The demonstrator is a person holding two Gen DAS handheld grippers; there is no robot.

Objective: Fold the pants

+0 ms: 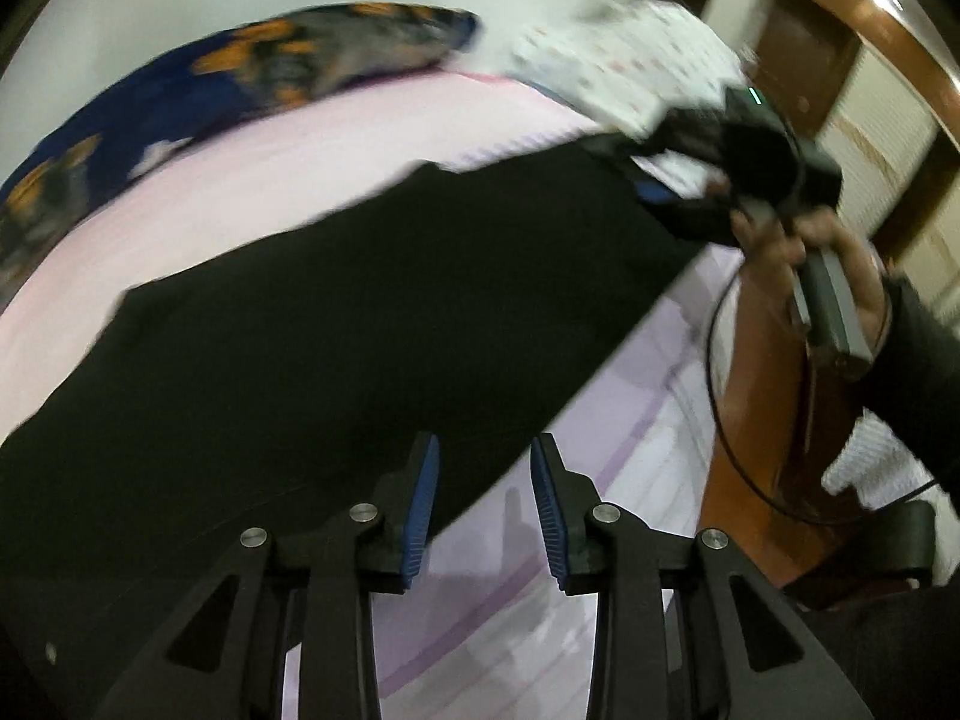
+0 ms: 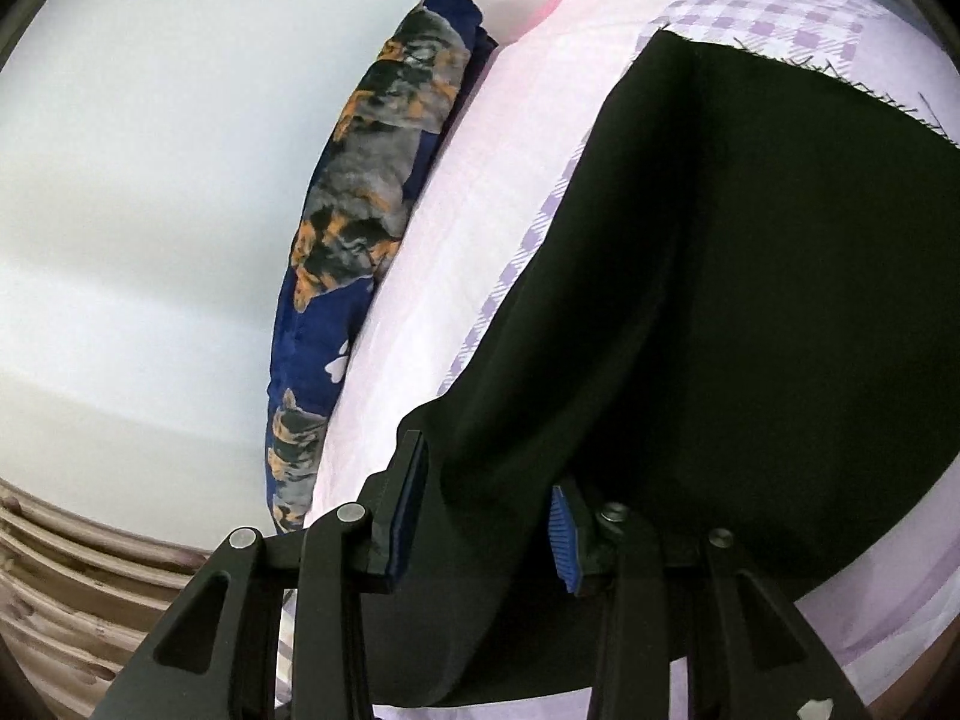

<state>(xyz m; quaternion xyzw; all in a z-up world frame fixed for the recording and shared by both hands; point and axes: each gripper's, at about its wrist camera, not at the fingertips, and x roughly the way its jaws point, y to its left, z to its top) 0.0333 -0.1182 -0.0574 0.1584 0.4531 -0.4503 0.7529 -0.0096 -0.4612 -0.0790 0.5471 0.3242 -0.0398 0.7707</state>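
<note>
Black pants (image 1: 360,300) lie spread flat across a pink and lilac bedsheet (image 1: 300,168). My left gripper (image 1: 485,498) hovers over their near edge, open, with only sheet and the fabric's border showing between its blue pads. At the far end a hand (image 1: 774,240) holds my right gripper (image 1: 666,192) against the pants. In the right wrist view the pants (image 2: 750,300) rise as a fold between the fingers of my right gripper (image 2: 487,474). The cloth rests against the left pad (image 2: 414,510). The right pad (image 2: 561,540) shows its bare blue face, so the jaws stand open around the fold.
A dark blue blanket with a dog print (image 1: 270,60) (image 2: 372,198) lies along the bed's far side by a white wall. White patterned cloth (image 1: 630,60) sits beyond the pants. Brown wooden bed frame (image 1: 756,390) runs on the right, with a black cable across it.
</note>
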